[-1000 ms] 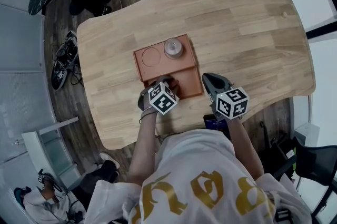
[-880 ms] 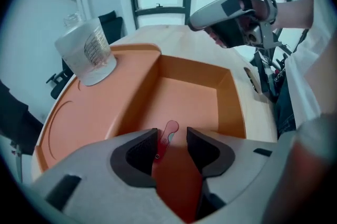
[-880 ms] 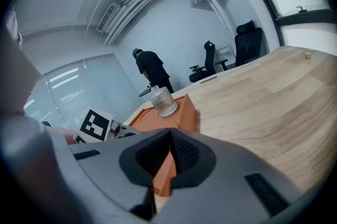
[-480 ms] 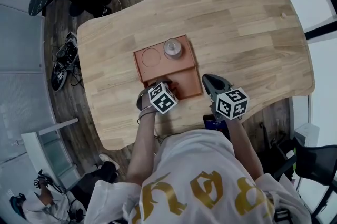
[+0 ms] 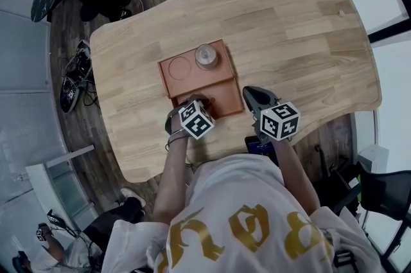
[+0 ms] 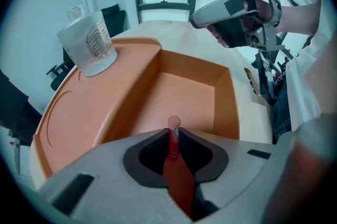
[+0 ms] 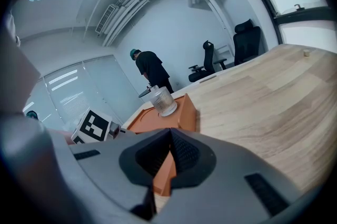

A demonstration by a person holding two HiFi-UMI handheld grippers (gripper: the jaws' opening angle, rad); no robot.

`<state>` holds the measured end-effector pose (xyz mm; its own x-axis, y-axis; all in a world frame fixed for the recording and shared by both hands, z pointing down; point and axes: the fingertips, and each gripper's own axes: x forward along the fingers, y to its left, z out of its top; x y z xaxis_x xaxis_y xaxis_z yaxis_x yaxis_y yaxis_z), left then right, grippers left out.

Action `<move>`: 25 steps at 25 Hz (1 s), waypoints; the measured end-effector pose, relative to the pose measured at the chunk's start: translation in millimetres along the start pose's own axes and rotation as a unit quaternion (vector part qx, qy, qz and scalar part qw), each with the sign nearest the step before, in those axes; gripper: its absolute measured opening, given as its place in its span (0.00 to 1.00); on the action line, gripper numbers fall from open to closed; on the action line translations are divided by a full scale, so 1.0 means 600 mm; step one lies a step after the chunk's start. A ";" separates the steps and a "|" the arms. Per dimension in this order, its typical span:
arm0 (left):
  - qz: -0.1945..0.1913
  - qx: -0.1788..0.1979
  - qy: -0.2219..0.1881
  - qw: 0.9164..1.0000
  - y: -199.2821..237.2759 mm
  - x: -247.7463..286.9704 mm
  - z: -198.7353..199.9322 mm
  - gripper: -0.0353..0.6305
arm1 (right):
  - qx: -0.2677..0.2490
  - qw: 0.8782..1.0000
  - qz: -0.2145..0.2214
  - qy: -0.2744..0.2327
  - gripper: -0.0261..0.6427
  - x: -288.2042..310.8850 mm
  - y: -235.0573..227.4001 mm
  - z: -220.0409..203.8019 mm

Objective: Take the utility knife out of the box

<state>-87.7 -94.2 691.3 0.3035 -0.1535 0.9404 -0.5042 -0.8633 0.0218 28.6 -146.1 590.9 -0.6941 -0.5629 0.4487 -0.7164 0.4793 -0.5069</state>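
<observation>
1. Knife first: the utility knife (image 6: 177, 170) is thin, flat and red. I think it is light and hard, not bendy.
2. Its smooth sides may be slippery, so it could twist or slide out of a grip. It may have a blade inside, so it should not be dropped.
3. The best place to hold it is on the flat sides, near the middle, not at the little round end.
4. The left gripper (image 6: 174, 132) has just been closing its jaws, and now they pinch the knife between them. The round end pokes out past the tips.
5. The knife is over the deep part of the orange box (image 6: 235, 107), at the side nearest the person. I cannot tell if it is off the box floor yet.
6. The left gripper points steeply down into the box, with the person's arm right behind it.
7. The right gripper (image 7: 168, 134) is just beside the box, over the table (image 5: 302, 40), tipped down only a little. Its jaws are pressed together with nothing in them.
8. A clear jar (image 6: 87, 44) stands on the flat part of the box, well apart from the knife.
</observation>
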 end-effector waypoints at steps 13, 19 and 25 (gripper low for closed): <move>-0.005 -0.020 -0.025 0.999 -0.012 -0.007 0.003 0.14 | -0.006 1.000 -0.002 -0.013 0.06 -0.018 0.014 0.013; 0.013 -0.032 -0.052 0.998 0.000 -0.030 0.017 0.14 | -0.002 1.000 0.000 -0.017 0.06 -0.028 0.023 0.013; -0.004 -0.096 -0.124 0.988 0.001 -0.054 0.048 0.14 | -0.008 1.000 0.006 -0.019 0.06 -0.029 0.032 0.013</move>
<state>-74.9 -103.7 651.0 0.4847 -0.2795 0.8288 -0.6377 -0.7614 0.1161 27.4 -132.3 568.0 -0.6999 -0.5819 0.4142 -0.7091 0.4967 -0.5005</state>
